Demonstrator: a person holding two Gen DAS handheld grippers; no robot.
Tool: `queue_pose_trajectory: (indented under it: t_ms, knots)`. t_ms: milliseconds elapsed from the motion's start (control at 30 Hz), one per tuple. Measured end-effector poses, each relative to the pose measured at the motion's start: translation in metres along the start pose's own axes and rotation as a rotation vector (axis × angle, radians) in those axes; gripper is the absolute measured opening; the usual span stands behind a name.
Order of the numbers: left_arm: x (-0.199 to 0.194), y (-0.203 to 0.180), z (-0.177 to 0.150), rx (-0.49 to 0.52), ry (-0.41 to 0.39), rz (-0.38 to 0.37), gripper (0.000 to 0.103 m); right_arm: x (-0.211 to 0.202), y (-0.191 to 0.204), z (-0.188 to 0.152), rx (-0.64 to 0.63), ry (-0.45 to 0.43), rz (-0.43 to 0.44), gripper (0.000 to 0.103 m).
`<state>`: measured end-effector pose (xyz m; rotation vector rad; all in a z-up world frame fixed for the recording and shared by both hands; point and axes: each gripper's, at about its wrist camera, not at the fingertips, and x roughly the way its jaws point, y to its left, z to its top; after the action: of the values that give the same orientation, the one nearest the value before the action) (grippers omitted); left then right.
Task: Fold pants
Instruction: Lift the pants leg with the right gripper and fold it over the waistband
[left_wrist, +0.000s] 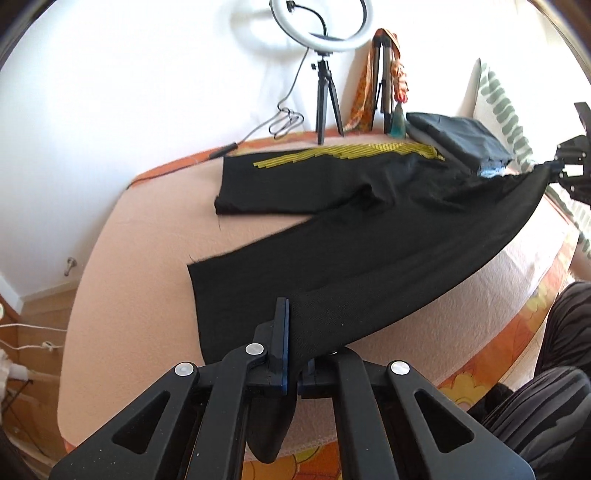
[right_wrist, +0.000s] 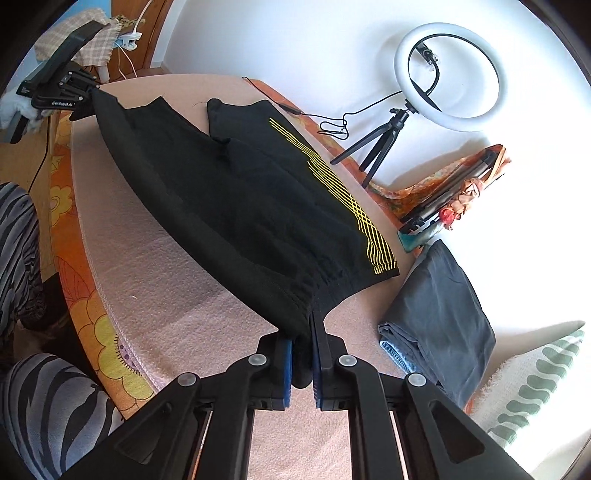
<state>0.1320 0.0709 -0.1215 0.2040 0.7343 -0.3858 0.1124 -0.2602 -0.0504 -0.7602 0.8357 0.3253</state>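
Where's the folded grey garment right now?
In the right wrist view, the folded grey garment lies at the right on the pink cover, beside the black pants' waistband and the striped pillow.

White "GenRobot.AI" lettering on the black left gripper (right_wrist: 79, 96) body

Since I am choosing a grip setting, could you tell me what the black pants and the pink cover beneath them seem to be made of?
Black pants: apparently a soft matte knit, perhaps jersey; they drape limply, the waistband gathers, and the yellow stripes look printed. Pink cover: seemingly a textured, towel-like woven fabric, with a pebbly surface and no shine.
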Motion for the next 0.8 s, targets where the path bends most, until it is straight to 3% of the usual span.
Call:
queue_pose_trajectory:
  t_ms: [267, 567, 800]
  knots:
    - [-0.012, 0.023, 0.077, 0.040, -0.127, 0.031, 0.000, -0.011, -0.048, 0.027, 0.024, -0.028, -0.029, 0.006]
    - [0.023, 0.043, 0.131, 0.071, -0.125, 0.062, 0.000, 0.016, -0.081, 0.056, -0.004, -0.023, -0.027, 0.006]
    - [0.076, 0.054, 0.161, 0.084, -0.075, 0.065, 0.000, 0.075, -0.108, 0.075, 0.028, 0.034, -0.031, 0.006]
